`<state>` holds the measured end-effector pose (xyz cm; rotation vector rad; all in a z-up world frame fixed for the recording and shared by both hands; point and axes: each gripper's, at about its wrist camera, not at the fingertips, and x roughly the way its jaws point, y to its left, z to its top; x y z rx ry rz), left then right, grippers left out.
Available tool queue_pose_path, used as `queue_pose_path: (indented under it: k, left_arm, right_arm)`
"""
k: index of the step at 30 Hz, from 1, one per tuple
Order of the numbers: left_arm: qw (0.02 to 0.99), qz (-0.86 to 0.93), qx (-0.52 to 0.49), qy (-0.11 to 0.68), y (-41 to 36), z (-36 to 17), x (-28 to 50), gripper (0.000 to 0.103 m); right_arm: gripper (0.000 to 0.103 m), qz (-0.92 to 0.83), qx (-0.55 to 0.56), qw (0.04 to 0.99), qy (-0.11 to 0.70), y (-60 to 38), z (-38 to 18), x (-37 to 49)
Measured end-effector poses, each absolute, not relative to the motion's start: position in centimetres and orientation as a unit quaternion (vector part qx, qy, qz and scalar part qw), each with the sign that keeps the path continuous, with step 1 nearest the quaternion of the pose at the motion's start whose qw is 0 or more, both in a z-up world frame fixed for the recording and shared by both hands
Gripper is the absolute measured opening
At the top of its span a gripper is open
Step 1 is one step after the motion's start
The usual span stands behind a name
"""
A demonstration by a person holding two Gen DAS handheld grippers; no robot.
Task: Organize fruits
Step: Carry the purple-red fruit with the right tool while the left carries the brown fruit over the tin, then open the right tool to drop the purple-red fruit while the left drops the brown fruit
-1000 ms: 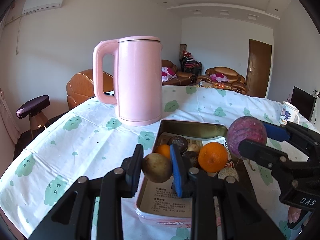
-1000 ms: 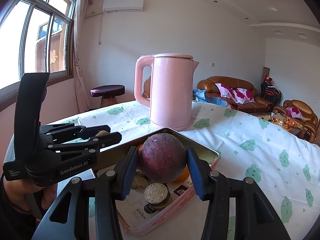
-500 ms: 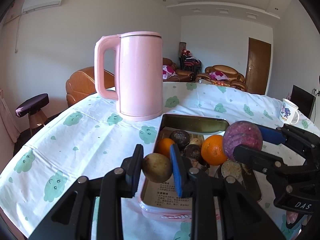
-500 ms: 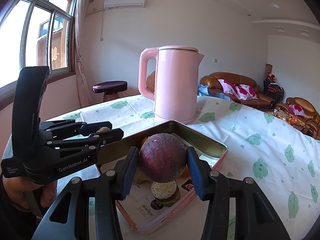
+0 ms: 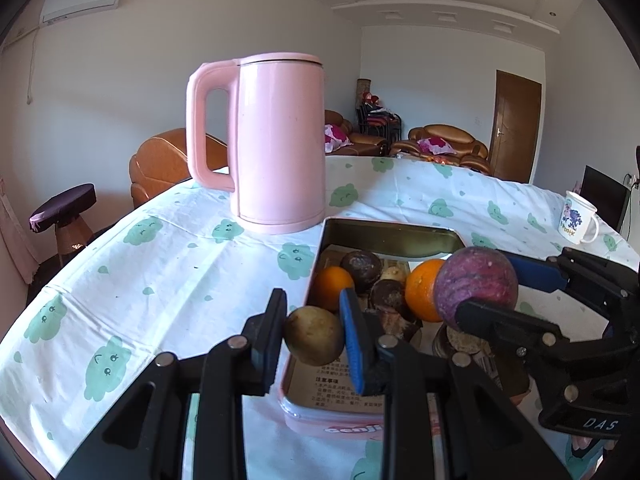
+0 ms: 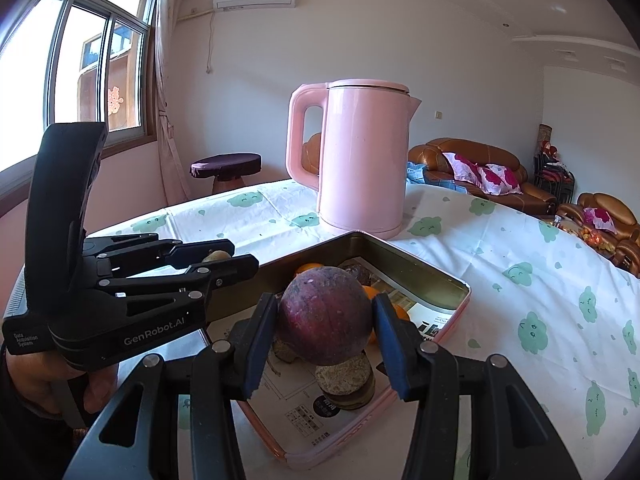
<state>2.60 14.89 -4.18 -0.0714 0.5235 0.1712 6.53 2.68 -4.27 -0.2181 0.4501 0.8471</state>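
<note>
Left-wrist view: left gripper (image 5: 313,334) clamps a small brownish-green fruit (image 5: 314,335) between its two pads, held in the air just over the near-left corner of the pink-rimmed tin tray (image 5: 394,227). Tray interior holds two oranges (image 5: 422,289), two dark round fruits (image 5: 363,265) and some smaller pieces on printed paper; the near half of the tray floor is bare paper. Right gripper (image 5: 478,290) enters from the right with a large purple fruit (image 5: 476,288) held above the tray's right side. Pink kettle (image 5: 276,144) stands just beyond the tray's far-left corner, close to the rim. Tablecloth (image 5: 160,272) to the left of the tray is open up to the table edge; a white mug (image 5: 578,218) stands well apart at far right. Right-wrist view: right gripper (image 6: 326,320) grips the purple fruit (image 6: 325,316), pads pressed on both its sides, above the tray (image 6: 404,256) centre. Below it lie a stack of flat round pieces (image 6: 346,380) and an orange (image 6: 310,268) partly hidden. Left gripper (image 6: 224,260), held by a hand (image 6: 52,376), pinches its small fruit (image 6: 216,256) beside the tray's left rim. Cloth (image 6: 540,300) right of the tray lies open to the table edge.
</note>
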Motion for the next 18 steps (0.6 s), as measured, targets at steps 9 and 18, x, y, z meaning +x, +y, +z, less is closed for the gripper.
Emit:
queue_pose_path:
  k: [9, 18]
  left_arm:
    - [0.957, 0.079, -0.025, 0.278, 14.50, -5.00, 3.08, 0.029]
    - [0.956, 0.085, -0.013, 0.282, 14.14, -5.11, 3.24, 0.029]
  right_arm:
    - [0.051, 0.416, -0.112, 0.872, 0.233, 3.13, -4.63, 6.85]
    - [0.051, 0.420, -0.116, 0.864, 0.253, 3.46, -5.05, 7.26]
